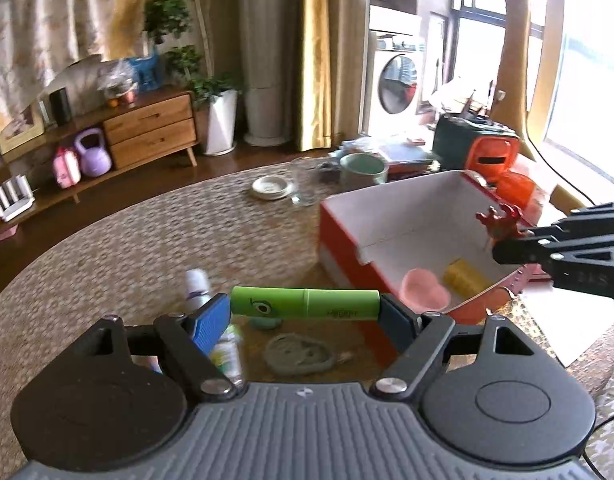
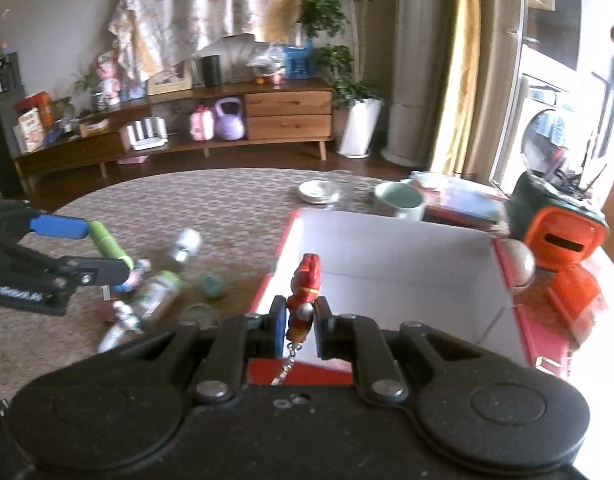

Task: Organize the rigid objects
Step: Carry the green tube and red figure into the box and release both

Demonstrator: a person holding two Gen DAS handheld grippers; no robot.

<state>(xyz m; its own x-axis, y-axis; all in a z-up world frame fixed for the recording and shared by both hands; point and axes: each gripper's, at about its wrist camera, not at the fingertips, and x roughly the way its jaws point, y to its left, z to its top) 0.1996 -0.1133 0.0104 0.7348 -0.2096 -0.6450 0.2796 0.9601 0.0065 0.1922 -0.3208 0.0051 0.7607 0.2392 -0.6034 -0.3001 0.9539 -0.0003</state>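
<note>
Left gripper [image 1: 305,312]: a bright green plastic cylinder [image 1: 305,303] is clamped end to end between the blue-padded fingers [image 1: 211,322], spread wide, and is held crosswise above the worktop.
Right gripper [image 2: 301,322]: a small red and gold toy figurine on a keychain [image 2: 305,294] is pinched between the nearly closed fingers and held upright over the near edge of the box.
Box: a red cardboard box with a white interior [image 1: 391,216] is seen open on the worktop; a pink heart-shaped item [image 1: 425,290] and a yellow ribbed cylinder [image 1: 467,278] lie inside.
Worktop: a round top with a woven patterned cover [image 1: 127,240] carries small bottles [image 2: 159,294] lying loose to the left of the box.
</note>
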